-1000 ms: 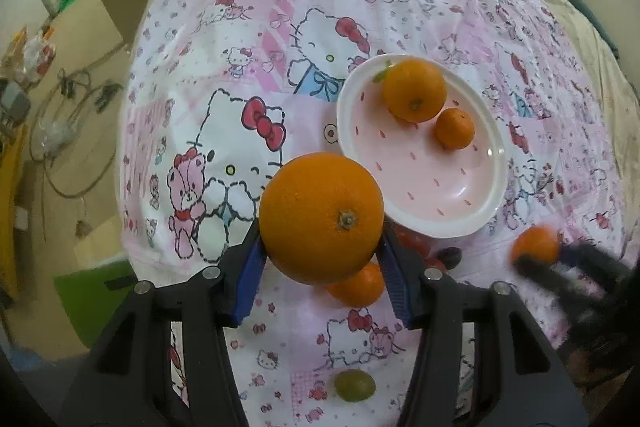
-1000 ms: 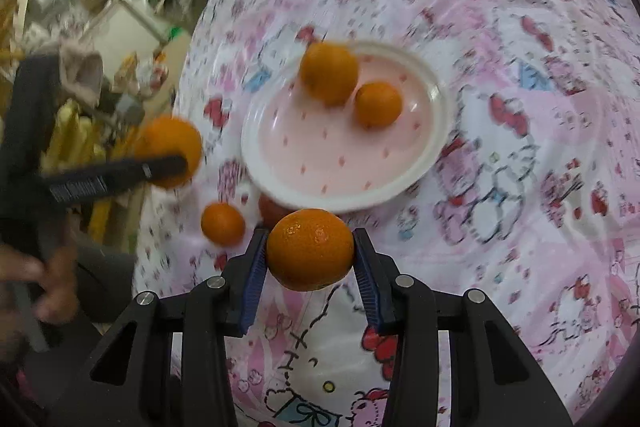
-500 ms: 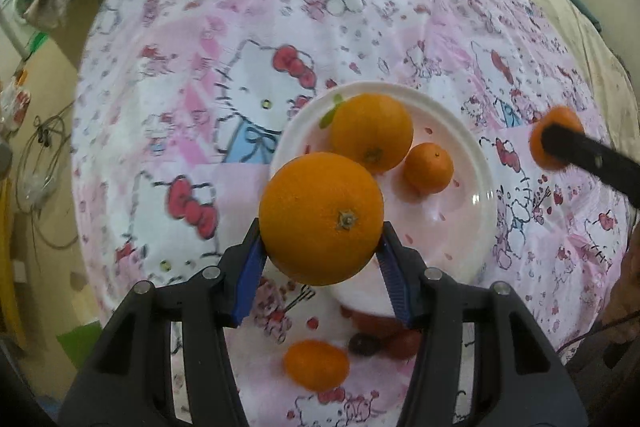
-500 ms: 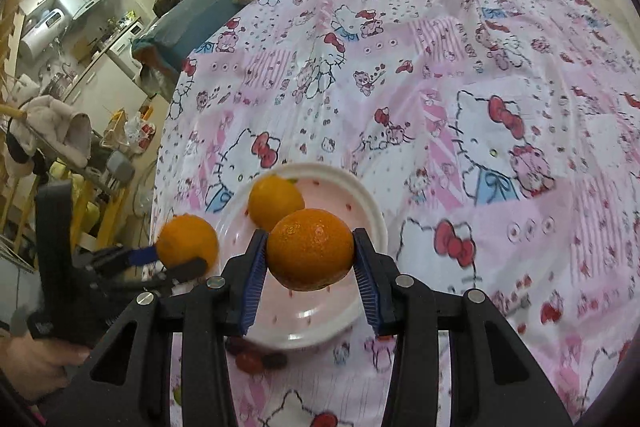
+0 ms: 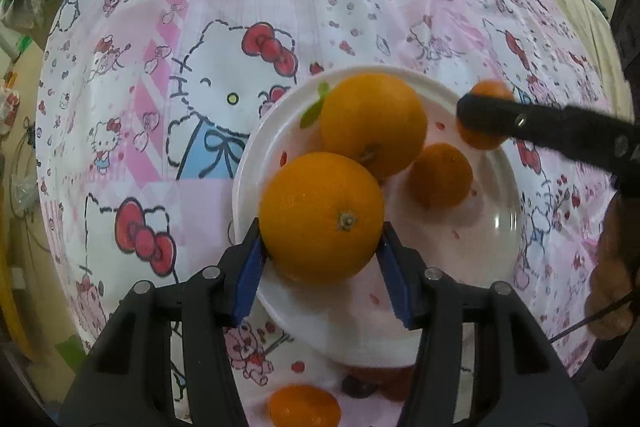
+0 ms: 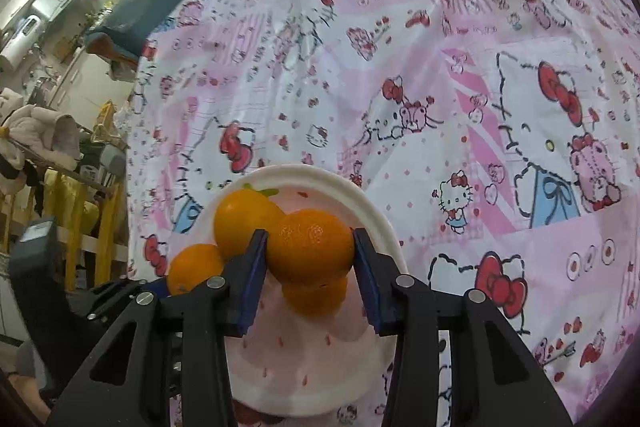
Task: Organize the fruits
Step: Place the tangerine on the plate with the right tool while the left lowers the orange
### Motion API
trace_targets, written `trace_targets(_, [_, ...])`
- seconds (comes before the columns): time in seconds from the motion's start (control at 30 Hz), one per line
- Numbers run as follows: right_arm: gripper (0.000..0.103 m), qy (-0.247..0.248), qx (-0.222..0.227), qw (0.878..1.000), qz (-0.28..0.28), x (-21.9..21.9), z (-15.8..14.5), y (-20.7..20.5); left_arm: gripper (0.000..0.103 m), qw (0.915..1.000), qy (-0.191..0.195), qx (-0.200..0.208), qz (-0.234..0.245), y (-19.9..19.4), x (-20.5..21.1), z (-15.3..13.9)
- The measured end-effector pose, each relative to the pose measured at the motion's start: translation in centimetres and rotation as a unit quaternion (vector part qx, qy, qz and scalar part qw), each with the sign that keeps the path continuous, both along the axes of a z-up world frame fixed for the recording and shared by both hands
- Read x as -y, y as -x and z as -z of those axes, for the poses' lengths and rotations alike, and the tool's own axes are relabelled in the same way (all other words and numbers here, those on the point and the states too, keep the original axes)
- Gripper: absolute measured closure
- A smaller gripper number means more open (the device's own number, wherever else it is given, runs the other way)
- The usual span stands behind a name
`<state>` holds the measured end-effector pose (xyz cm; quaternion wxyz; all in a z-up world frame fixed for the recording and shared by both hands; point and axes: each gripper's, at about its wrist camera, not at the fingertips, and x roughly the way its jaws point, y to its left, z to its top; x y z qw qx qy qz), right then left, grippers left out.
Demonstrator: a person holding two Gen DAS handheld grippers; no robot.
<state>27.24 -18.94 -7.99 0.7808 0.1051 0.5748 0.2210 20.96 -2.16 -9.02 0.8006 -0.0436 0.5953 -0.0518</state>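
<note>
Your left tongs (image 5: 322, 251) are clenched on a large orange (image 5: 322, 217), its stem end facing the camera, blue pads pressed against both sides. The fruit hangs over the near-left part of the white plate (image 5: 256, 151), which has a pink, speckled inside and lies on the bed's pink cartoon-cat sheet (image 5: 224, 39).

On the plate sit a second big orange (image 5: 374, 123) with a green leaf at its far-left side, and just to its right a small mandarin (image 5: 440, 175); the two look close together, but you cannot tell if they touch.

Your right tongs (image 6: 310, 263) are clenched on a medium orange (image 6: 310, 247), held above the plate (image 6: 376, 215) from its right side. In the left wrist view that fruit (image 5: 486, 119) shows as an orange blur over the plate's far-right rim, half hidden by one dark finger of the tongs.

In the right wrist view the mandarin (image 6: 316, 297) peeks out directly below the held fruit, and the leafed orange (image 6: 244, 223) lies to the left of it.

Towards the bed's near edge, past the plate's near rim, another mandarin (image 5: 304, 407) lies on the sheet, beside some small dark red fruit that is too hidden to name.
</note>
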Motion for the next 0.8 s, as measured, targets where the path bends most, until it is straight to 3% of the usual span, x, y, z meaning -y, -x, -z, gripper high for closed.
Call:
trace_targets(0.37, [0.056,0.000,-0.013,1.000,0.003,0.0,1.0,-0.6,0.050,0.9999,0.005,-0.007,0.006,-0.5,0.4,0.4])
trace_targets(0.4, [0.055,0.001,-0.016,1.000,0.003,0.1,1.1,-0.6,0.049,0.9999,0.006,-0.007,0.006,-0.6,0.3,0.4])
trace_targets(0.47, [0.038,0.000,-0.011,1.000,0.006,0.2,0.9,-0.5,0.049,0.9999,0.010,-0.009,0.004,-0.7,0.3,0.5])
trace_targets(0.8, [0.038,-0.005,0.018,1.000,0.018,1.3,-1.3,0.2,0.049,0.9994,0.032,0.013,-0.002,-1.6,-0.3,0.5])
